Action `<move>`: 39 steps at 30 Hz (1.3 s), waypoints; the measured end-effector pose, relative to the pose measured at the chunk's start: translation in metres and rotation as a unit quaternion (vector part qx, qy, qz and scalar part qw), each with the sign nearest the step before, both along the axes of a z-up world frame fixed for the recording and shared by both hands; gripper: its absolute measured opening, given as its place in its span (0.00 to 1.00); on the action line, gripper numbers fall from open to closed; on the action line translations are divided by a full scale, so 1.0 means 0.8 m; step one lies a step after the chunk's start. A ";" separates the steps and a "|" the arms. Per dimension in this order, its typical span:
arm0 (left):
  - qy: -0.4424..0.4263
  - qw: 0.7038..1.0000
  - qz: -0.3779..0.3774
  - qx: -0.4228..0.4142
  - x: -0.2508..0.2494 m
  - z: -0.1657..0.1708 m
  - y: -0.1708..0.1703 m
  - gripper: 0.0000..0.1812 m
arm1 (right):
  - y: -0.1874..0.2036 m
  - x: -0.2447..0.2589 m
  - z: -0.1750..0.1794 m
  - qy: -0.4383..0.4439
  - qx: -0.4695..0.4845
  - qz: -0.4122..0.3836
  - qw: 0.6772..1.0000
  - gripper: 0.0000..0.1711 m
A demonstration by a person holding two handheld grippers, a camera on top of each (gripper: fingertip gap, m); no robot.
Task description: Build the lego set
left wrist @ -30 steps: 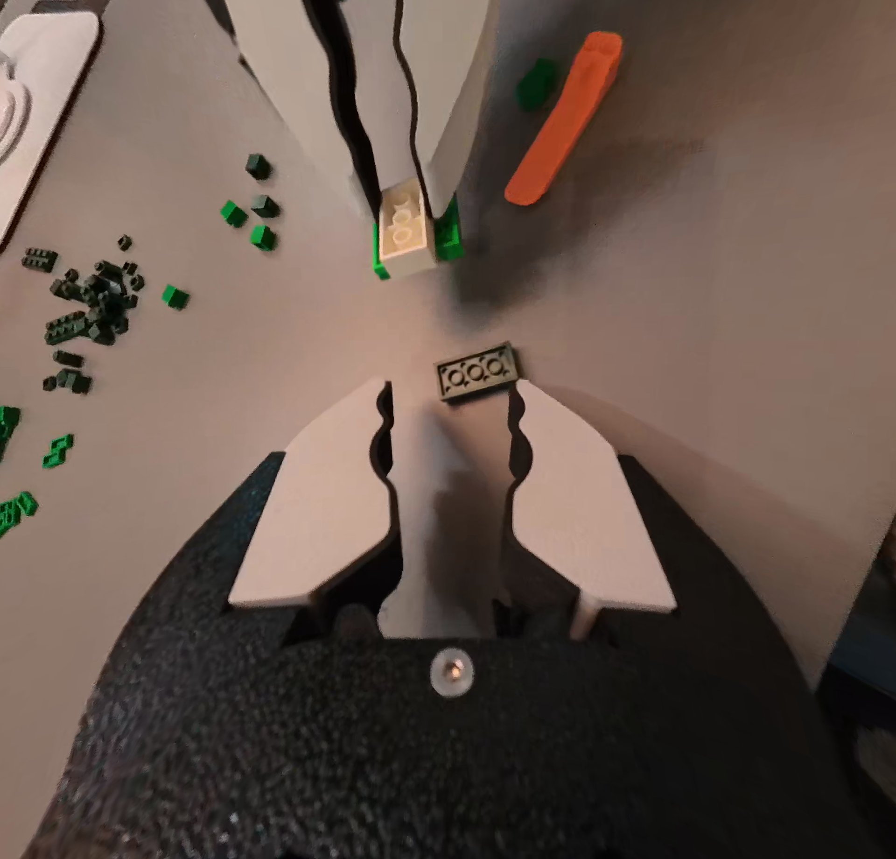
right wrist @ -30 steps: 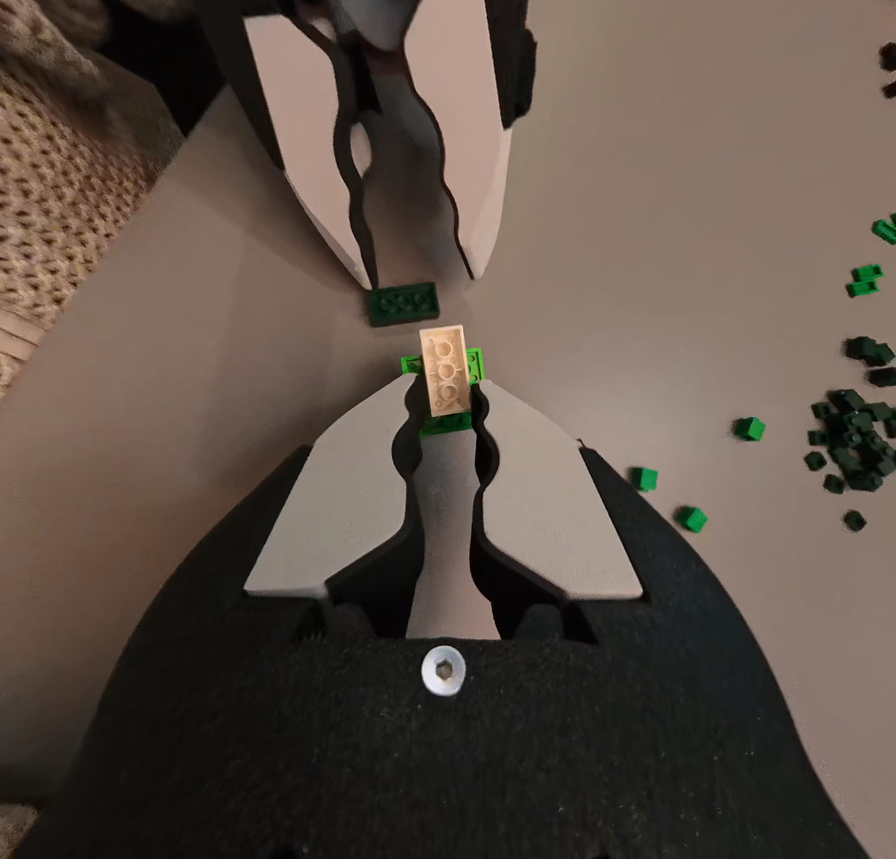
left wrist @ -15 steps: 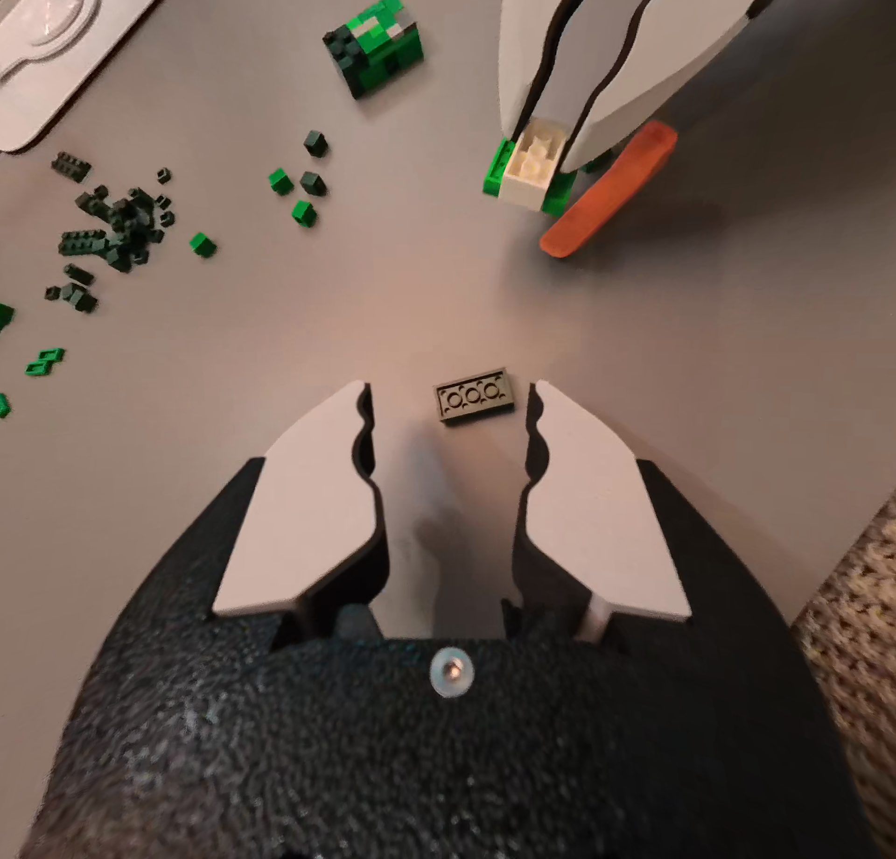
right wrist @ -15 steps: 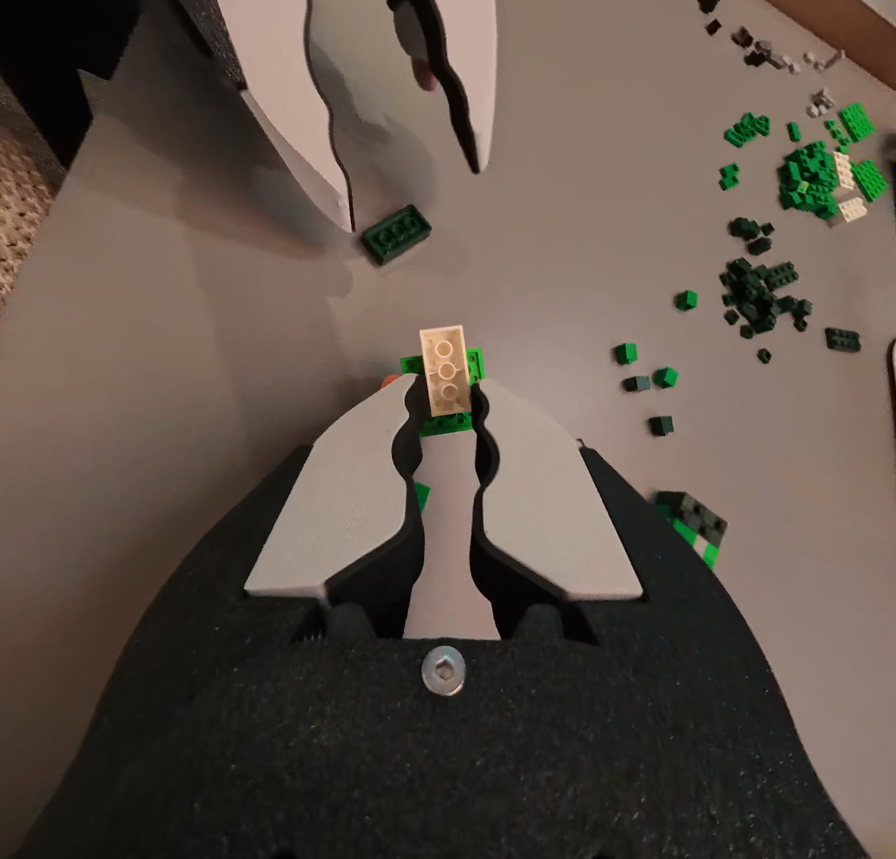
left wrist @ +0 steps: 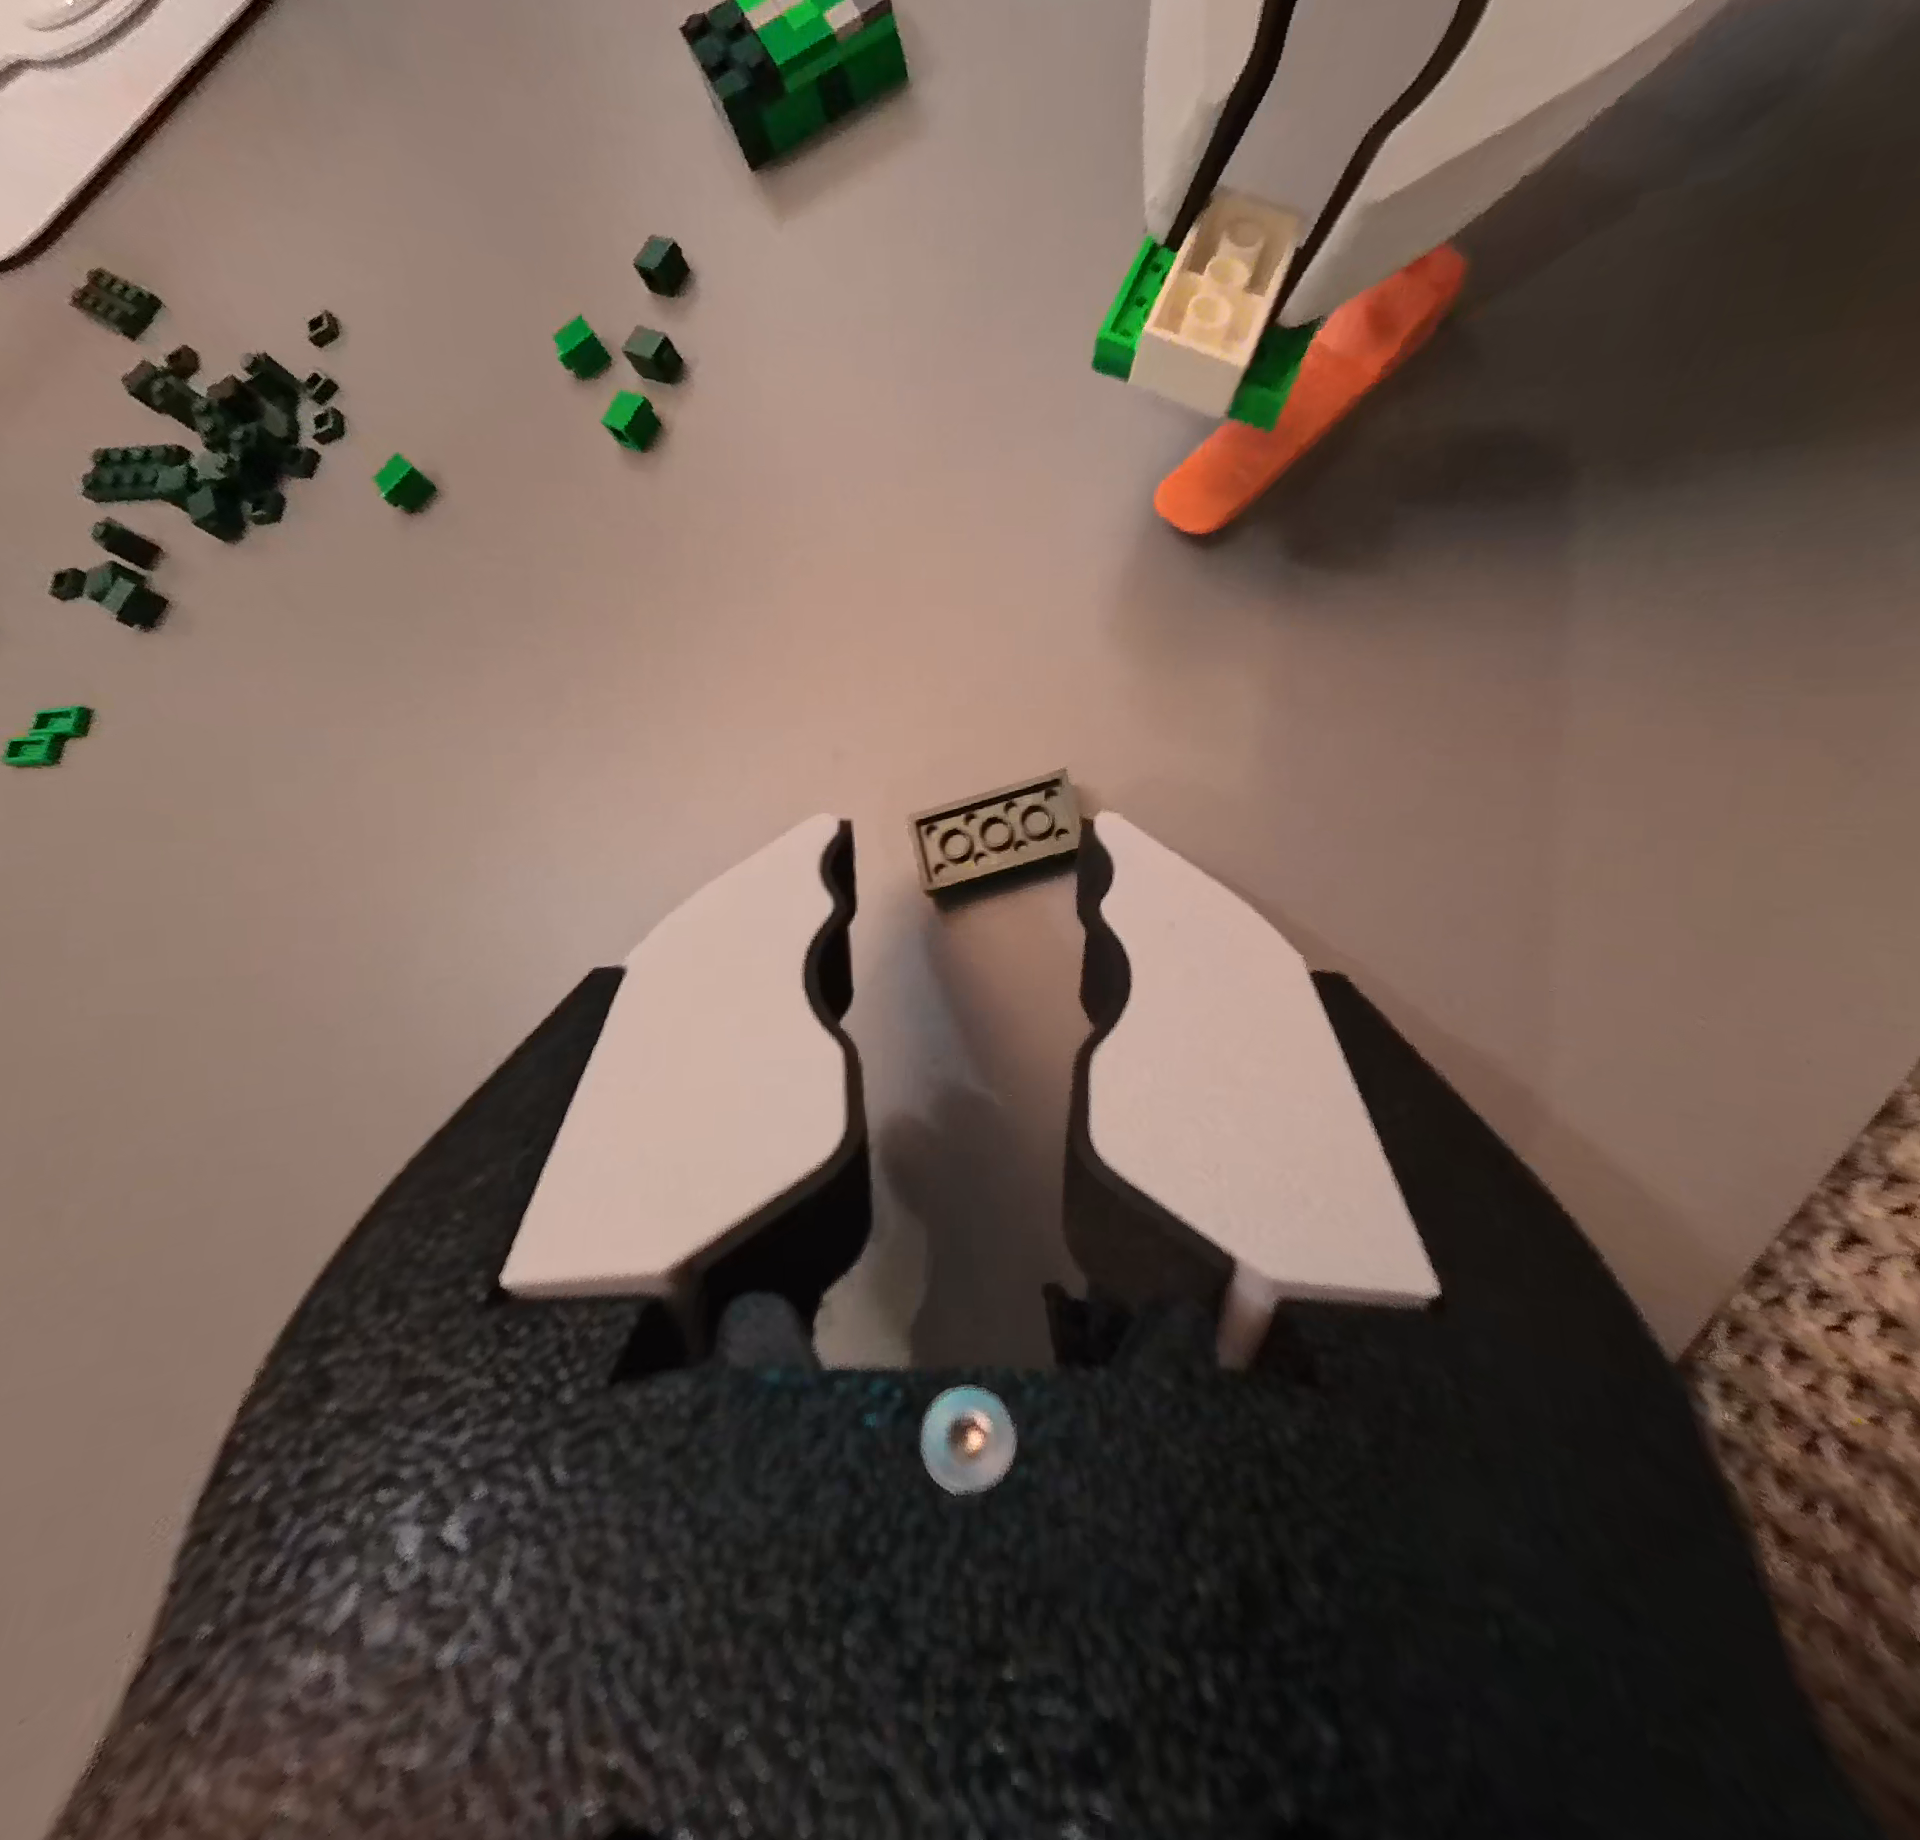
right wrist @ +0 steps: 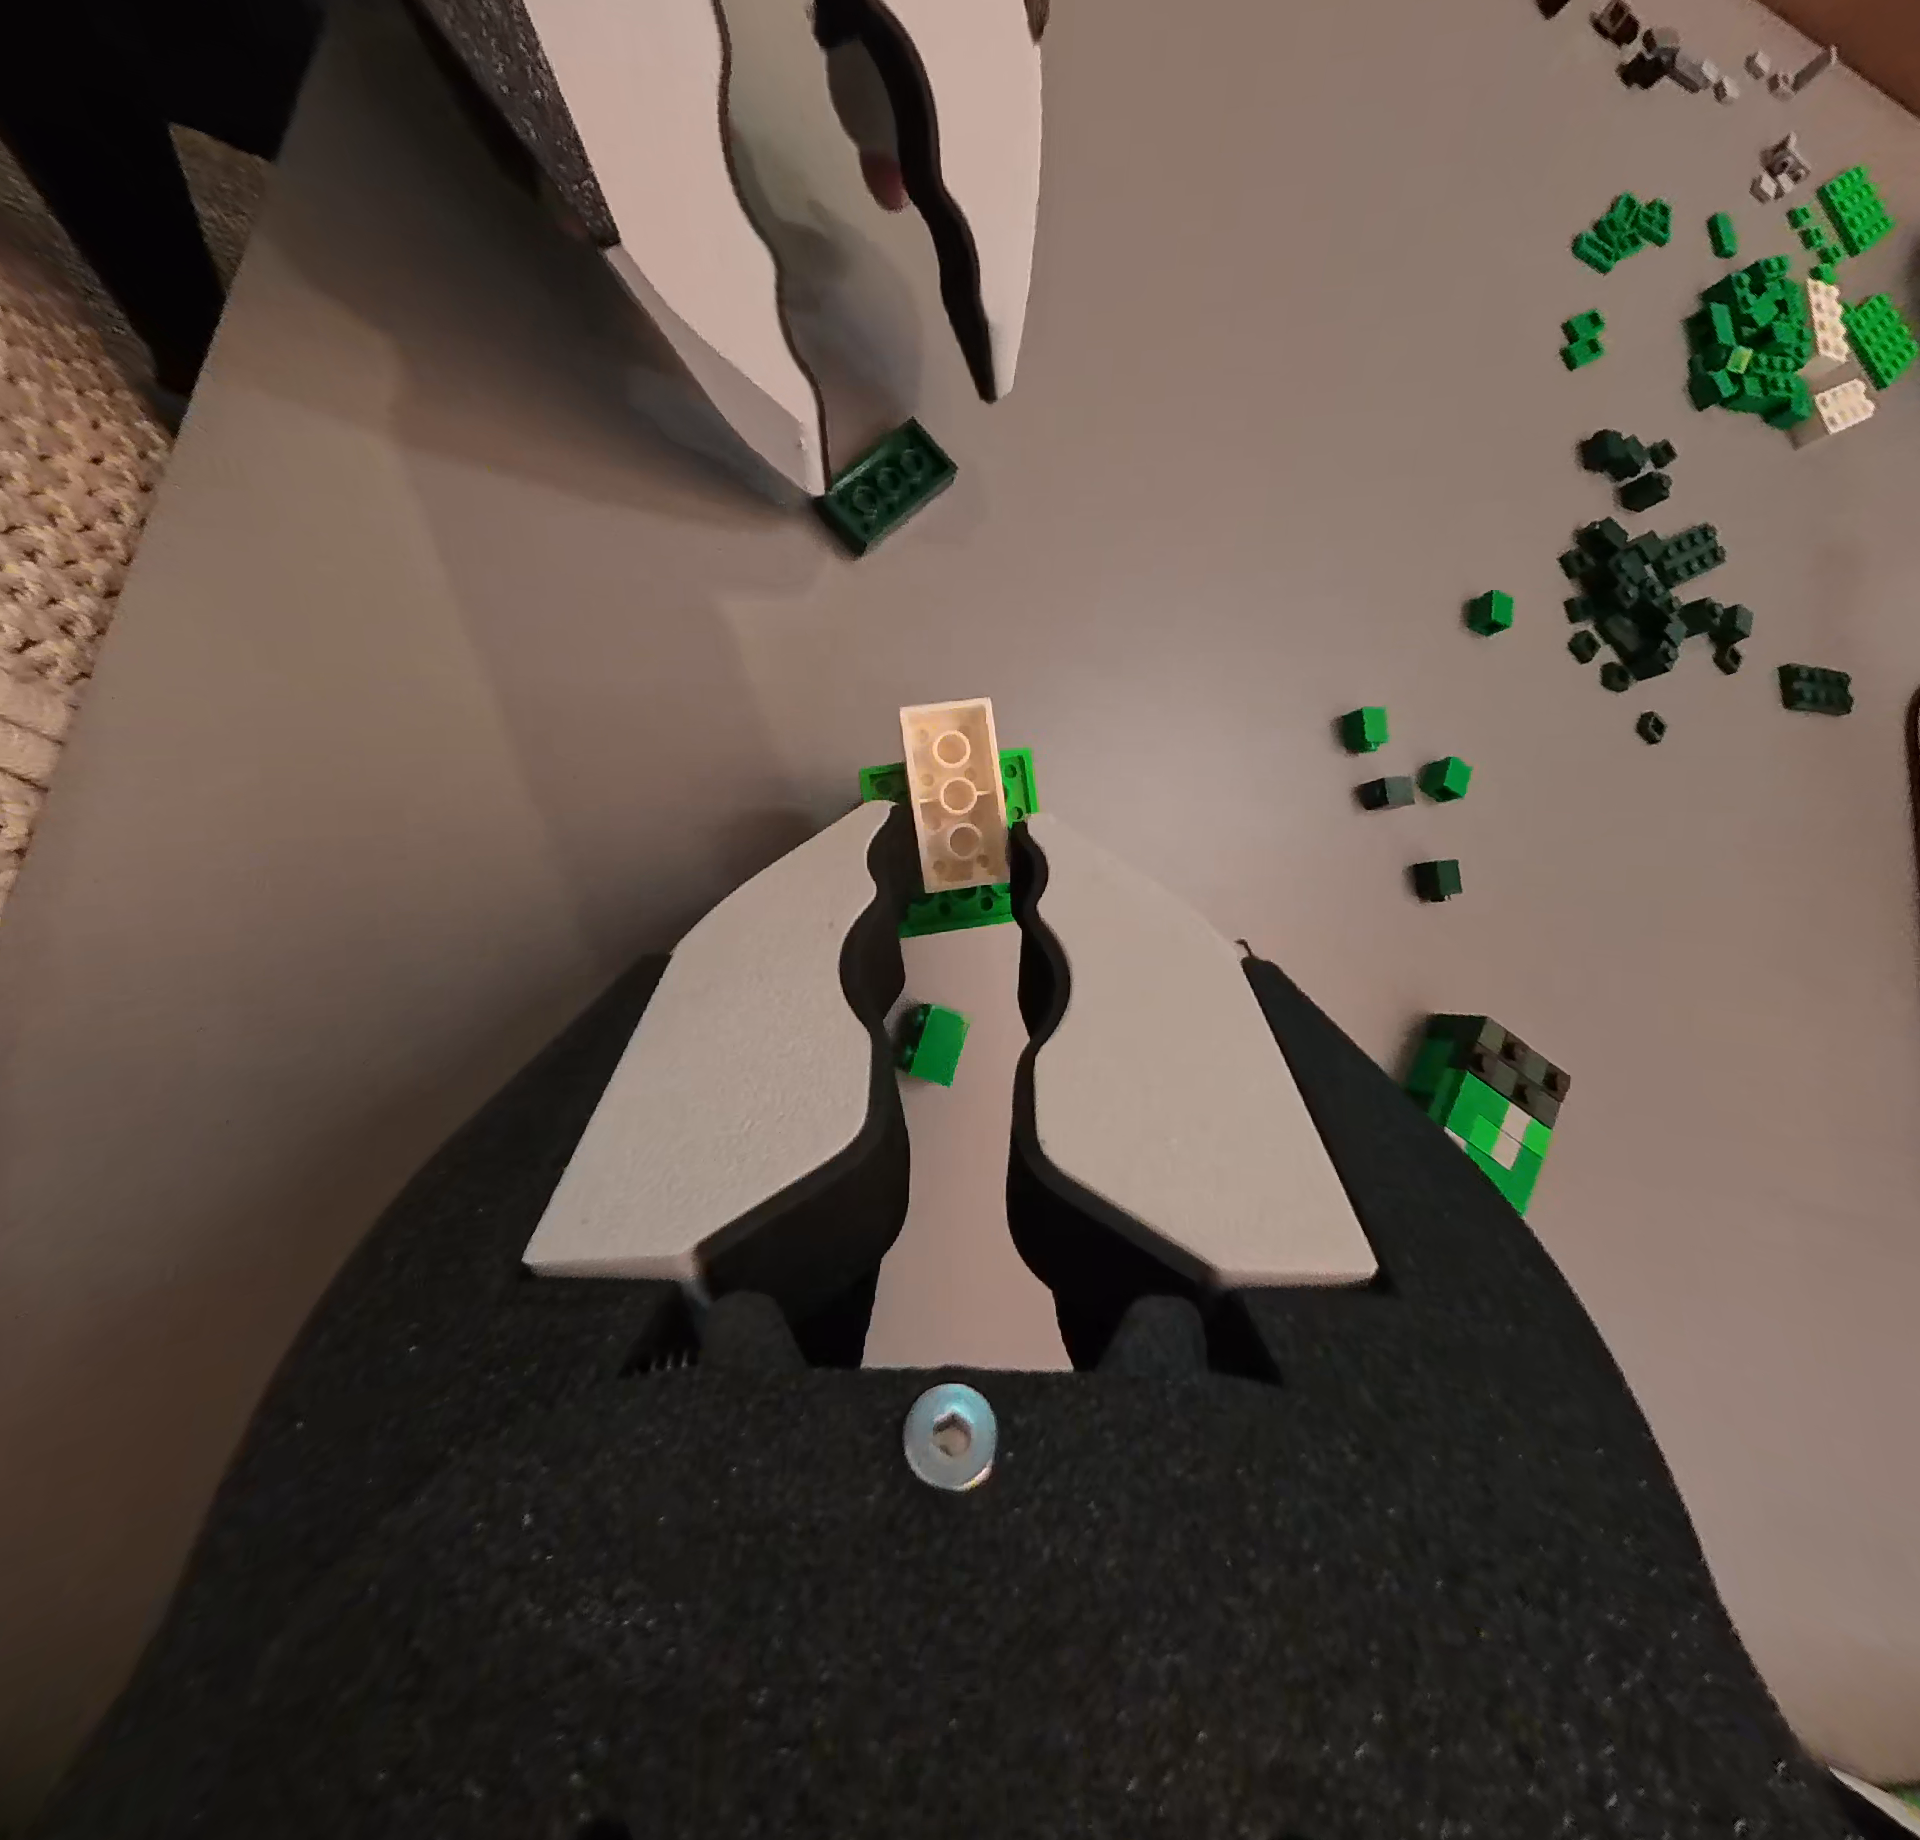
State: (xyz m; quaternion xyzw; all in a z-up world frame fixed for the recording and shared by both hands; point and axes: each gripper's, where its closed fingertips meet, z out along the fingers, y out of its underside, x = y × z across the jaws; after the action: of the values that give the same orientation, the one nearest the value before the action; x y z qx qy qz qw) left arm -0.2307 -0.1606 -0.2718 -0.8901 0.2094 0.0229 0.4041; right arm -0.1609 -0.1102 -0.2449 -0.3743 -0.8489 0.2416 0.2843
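The dark green plate (left wrist: 995,840) lies flat, underside up, on the grey table (left wrist: 727,595) just ahead of the left gripper (left wrist: 966,834), whose jaws stand apart on either side of it without touching. Beyond the plate, the right gripper (right wrist: 956,824) is clamped on a white brick (right wrist: 954,795) joined to bright green pieces, above an orange separator tool (left wrist: 1309,408). Bare tabletop surrounds the plate; the table edge lies near on its right.
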 end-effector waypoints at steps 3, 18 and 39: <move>-0.016 1.000 0.008 -0.004 0.001 0.000 0.000 0.20 | -0.002 0.000 0.000 0.000 -0.006 0.001 1.000 0.10; 0.017 0.999 0.028 -0.010 -0.005 -0.004 0.005 0.15 | 0.001 0.000 -0.005 -0.008 -0.008 -0.002 1.000 0.10; -0.021 1.000 0.008 -0.012 -0.021 -0.007 0.000 0.27 | 0.004 0.001 -0.005 -0.003 -0.039 -0.006 0.999 0.10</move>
State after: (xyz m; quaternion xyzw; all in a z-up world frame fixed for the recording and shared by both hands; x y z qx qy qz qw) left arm -0.2476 -0.1607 -0.2770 -0.8968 0.1935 0.0051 0.3979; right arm -0.1599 -0.1072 -0.2490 -0.3910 -0.8375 0.2716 0.2682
